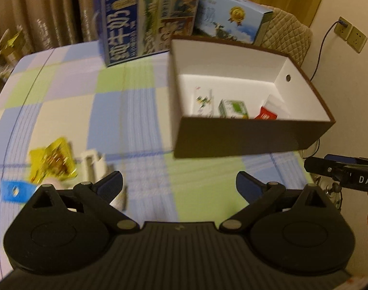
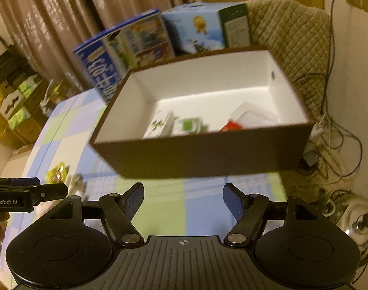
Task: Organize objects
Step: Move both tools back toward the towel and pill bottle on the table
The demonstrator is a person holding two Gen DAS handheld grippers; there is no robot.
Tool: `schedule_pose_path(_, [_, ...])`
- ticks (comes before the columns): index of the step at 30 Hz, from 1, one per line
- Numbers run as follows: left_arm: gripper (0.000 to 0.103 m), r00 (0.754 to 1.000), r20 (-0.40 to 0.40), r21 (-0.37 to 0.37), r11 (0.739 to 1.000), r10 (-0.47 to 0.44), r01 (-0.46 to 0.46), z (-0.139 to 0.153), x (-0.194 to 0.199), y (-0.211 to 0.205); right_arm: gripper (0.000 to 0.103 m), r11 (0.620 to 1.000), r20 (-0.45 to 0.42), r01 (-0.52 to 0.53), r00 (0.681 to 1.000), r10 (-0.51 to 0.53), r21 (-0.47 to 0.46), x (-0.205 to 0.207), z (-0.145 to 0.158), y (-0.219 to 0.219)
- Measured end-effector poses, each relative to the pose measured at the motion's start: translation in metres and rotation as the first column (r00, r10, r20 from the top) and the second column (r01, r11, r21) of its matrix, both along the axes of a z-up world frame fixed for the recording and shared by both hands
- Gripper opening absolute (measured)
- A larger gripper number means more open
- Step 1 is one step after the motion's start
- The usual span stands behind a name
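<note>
With three small packets already in the brown box (image 1: 244,135) and both jaws released and empty, the left gripper (image 1: 179,183) should next reach for the yellow packet (image 1: 52,160) lying on the tabletop (image 1: 140,111) left of the box.

Matt brown cardboard box (image 1: 244,135), glossy yellow foil packet (image 1: 52,160), checked cloth tablecover (image 1: 135,111)

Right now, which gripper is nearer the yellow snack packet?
Left. The left gripper sits open just right of the yellow packet; the right gripper, also open, faces the brown box, farther right.
</note>
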State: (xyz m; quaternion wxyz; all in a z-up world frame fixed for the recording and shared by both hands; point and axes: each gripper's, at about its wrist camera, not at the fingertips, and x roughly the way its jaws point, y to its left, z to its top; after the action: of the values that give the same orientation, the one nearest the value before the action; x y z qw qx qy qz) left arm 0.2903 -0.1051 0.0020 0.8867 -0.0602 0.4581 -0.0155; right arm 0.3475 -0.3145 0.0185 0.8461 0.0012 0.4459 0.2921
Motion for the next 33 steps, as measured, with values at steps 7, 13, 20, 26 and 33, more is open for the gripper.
schedule_pose_path(7, [0.099,0.998,-0.028,-0.005,0.998,0.056,-0.056,-0.004,-0.042,0.035,0.070,0.999,-0.015,-0.045,0.999,0.044,-0.004,-0.032,-0.003,0.028])
schedule_pose_path(13, [0.099,0.994,-0.050,-0.009,0.995,0.096,-0.096,-0.010,-0.075,0.059,0.070,0.996,-0.028,-0.084,0.996,0.084,-0.010,-0.056,-0.008,0.053])
schedule_pose_path(20, [0.099,0.986,-0.076,-0.004,0.989,0.148,-0.149,-0.016,-0.104,0.094,0.070,0.992,-0.042,-0.128,0.991,0.127,-0.023,-0.079,-0.017,0.081])
schedule_pose_path(26, [0.099,0.978,-0.095,-0.001,0.982,0.187,-0.188,-0.021,-0.120,0.119,0.070,0.987,-0.059,-0.158,0.986,0.156,-0.033,-0.095,-0.025,0.101])
schedule_pose_path(33, [0.099,0.971,-0.107,0.002,0.977,0.212,-0.213,-0.025,-0.132,0.139,0.070,0.981,-0.070,-0.188,0.980,0.185,-0.037,-0.108,-0.031,0.120])
